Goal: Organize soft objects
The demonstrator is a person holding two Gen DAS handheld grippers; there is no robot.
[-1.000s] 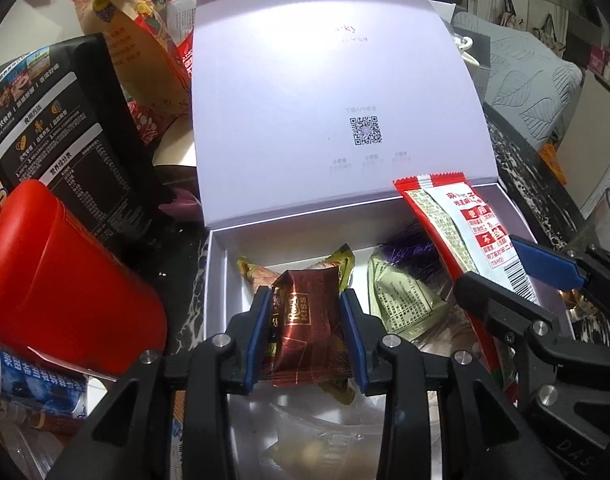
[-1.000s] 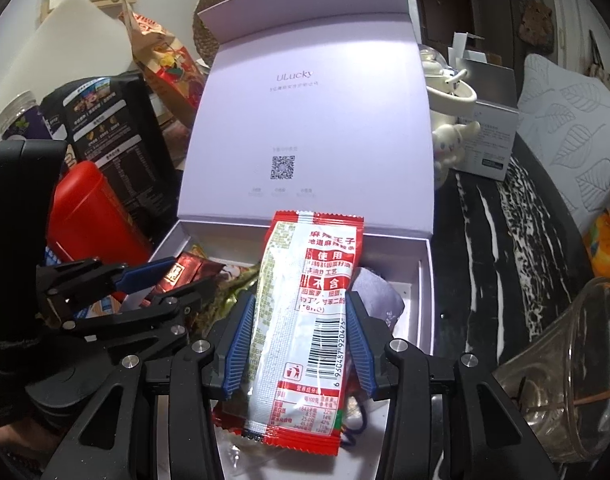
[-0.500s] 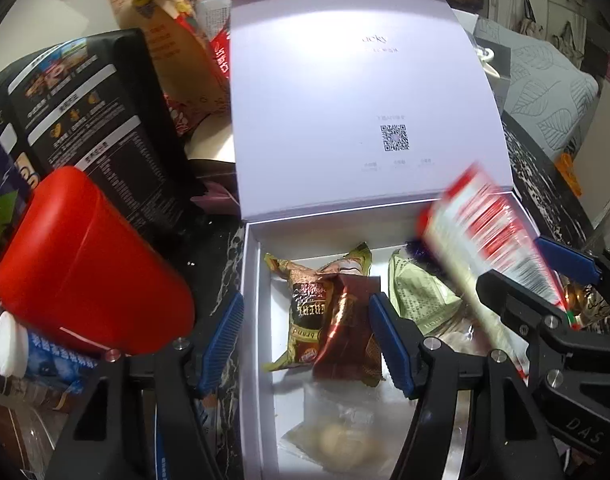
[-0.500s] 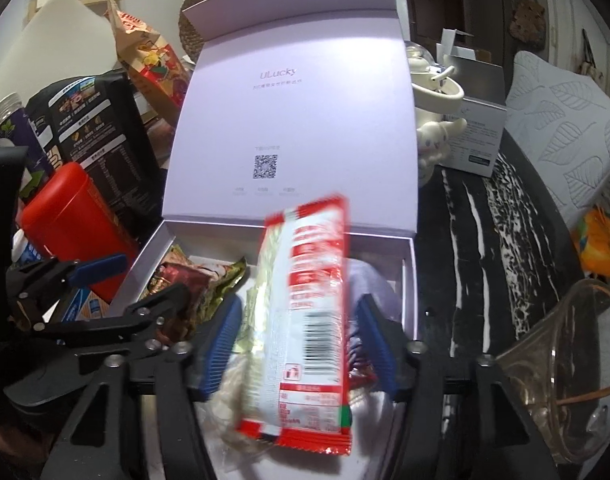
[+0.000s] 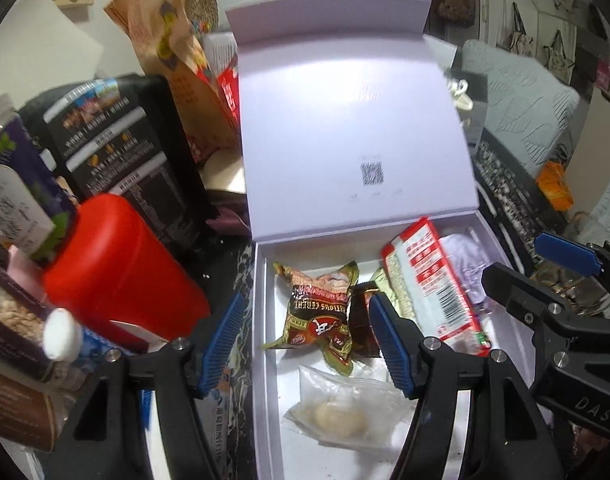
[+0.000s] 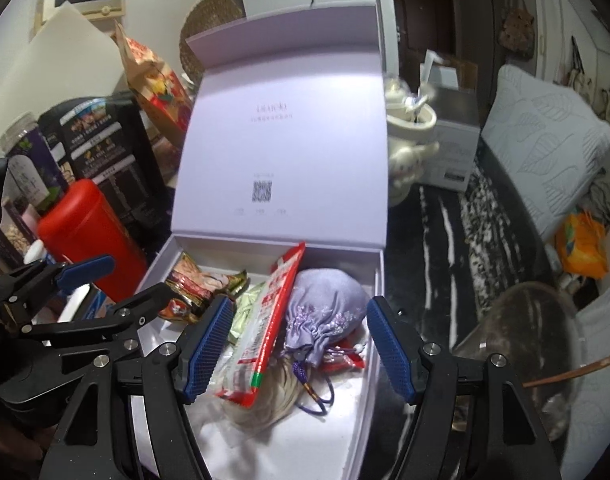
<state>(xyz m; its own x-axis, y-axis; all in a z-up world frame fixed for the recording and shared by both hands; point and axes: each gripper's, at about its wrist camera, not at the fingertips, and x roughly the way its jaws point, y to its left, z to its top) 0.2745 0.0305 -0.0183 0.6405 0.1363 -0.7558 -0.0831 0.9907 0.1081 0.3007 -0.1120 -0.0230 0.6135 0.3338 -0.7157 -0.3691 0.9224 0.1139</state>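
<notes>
Left view shows a clear bag (image 5: pixel 341 412) w/ a pale lump and a brown snack pack (image 5: pixel 321 316) in the box (image 5: pixel 265 360); right view shows the purple pouch (image 6: pixel 325 312) beside the red-white packet (image 6: pixel 273 320). Left tongs (image 5: pixel 301 344) and right tongs (image 6: pixel 299 340) have just been opening; both wide, empty. Red cup (image 5: pixel 117 276) left of box.

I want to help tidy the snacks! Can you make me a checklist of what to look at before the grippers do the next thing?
1. Left gripper empty, jaws just opened: ok.
2. Right gripper empty, jaws just opened: ok.
3. Red-and-white packet lying flat in the lilac box: not ok, it leans on the purple pouch.
4. Brown snack packet inside the box: ok.
5. Lid standing open: ok.
6. More soft things left outside: cannot tell.
</notes>
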